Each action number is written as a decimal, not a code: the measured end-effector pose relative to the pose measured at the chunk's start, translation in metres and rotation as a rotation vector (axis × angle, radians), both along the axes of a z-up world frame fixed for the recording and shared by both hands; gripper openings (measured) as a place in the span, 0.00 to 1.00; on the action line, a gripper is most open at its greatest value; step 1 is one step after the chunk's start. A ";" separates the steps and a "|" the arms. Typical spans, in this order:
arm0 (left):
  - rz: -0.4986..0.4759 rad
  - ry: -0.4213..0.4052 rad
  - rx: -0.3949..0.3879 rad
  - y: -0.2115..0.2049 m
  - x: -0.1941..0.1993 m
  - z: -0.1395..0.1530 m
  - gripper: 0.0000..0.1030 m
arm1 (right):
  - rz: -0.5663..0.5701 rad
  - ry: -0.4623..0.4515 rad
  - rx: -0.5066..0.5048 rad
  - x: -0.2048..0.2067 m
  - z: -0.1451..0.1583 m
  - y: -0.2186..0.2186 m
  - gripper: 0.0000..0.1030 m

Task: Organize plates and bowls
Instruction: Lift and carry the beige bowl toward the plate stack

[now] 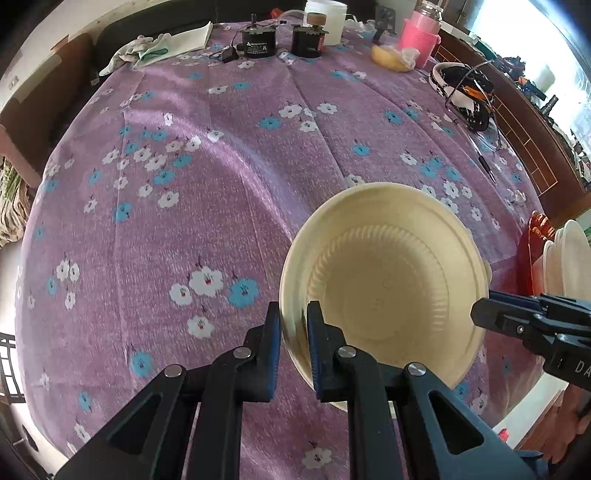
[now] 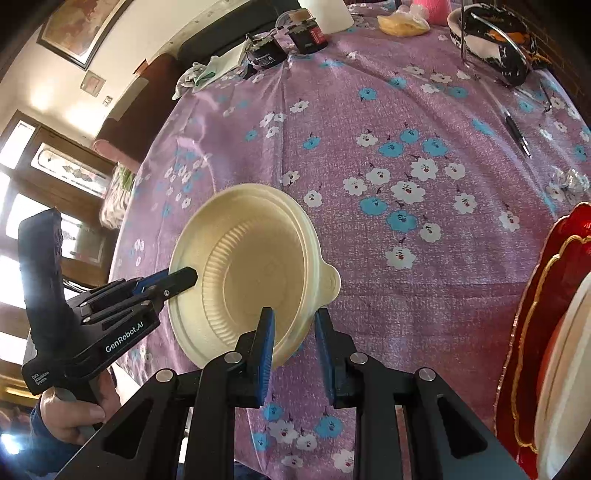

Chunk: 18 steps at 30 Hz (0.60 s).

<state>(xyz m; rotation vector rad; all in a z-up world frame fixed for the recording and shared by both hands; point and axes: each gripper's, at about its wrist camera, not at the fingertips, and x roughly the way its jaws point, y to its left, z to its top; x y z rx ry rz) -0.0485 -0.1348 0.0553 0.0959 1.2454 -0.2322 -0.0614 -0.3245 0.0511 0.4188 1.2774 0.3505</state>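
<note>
A cream disposable bowl [image 1: 384, 280] with a small tab on its rim hangs tilted just over the purple flowered tablecloth [image 1: 221, 177]. My left gripper [image 1: 293, 314] is shut on the bowl's left rim, one finger inside and one outside. In the right wrist view the same bowl [image 2: 255, 266] has that left gripper [image 2: 184, 278] clamped on its far-left edge. My right gripper [image 2: 293, 317] is shut on the bowl's near wall, and it reaches the right rim [image 1: 480, 314] in the left wrist view. A red gold-edged plate [image 2: 532, 295] holding white dishes [image 2: 565, 369] lies at the right.
Two black jars [image 1: 258, 42], a pink cup [image 1: 417, 35] and a cloth [image 1: 155, 48] stand at the table's far edge. A black-and-white bowl in a wire frame [image 1: 461, 92] and a pen [image 1: 487, 168] lie far right. A person's hand [image 2: 70, 413] holds the left gripper.
</note>
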 end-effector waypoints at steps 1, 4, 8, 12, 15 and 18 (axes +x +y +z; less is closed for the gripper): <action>0.000 -0.001 -0.001 -0.001 -0.001 0.000 0.13 | 0.000 -0.001 0.001 -0.001 0.001 -0.001 0.23; -0.002 -0.004 0.002 -0.005 -0.005 0.002 0.13 | 0.002 -0.001 -0.001 -0.005 0.003 -0.005 0.23; -0.011 -0.019 0.008 -0.011 -0.011 0.007 0.13 | 0.003 -0.009 -0.005 -0.011 0.006 -0.009 0.23; -0.021 -0.029 0.008 -0.019 -0.015 0.012 0.13 | -0.006 -0.021 -0.002 -0.017 0.012 -0.017 0.23; -0.033 -0.038 0.010 -0.026 -0.017 0.016 0.13 | -0.016 -0.034 0.002 -0.021 0.017 -0.023 0.24; -0.044 -0.047 0.016 -0.032 -0.019 0.020 0.13 | -0.027 -0.044 0.006 -0.024 0.020 -0.030 0.23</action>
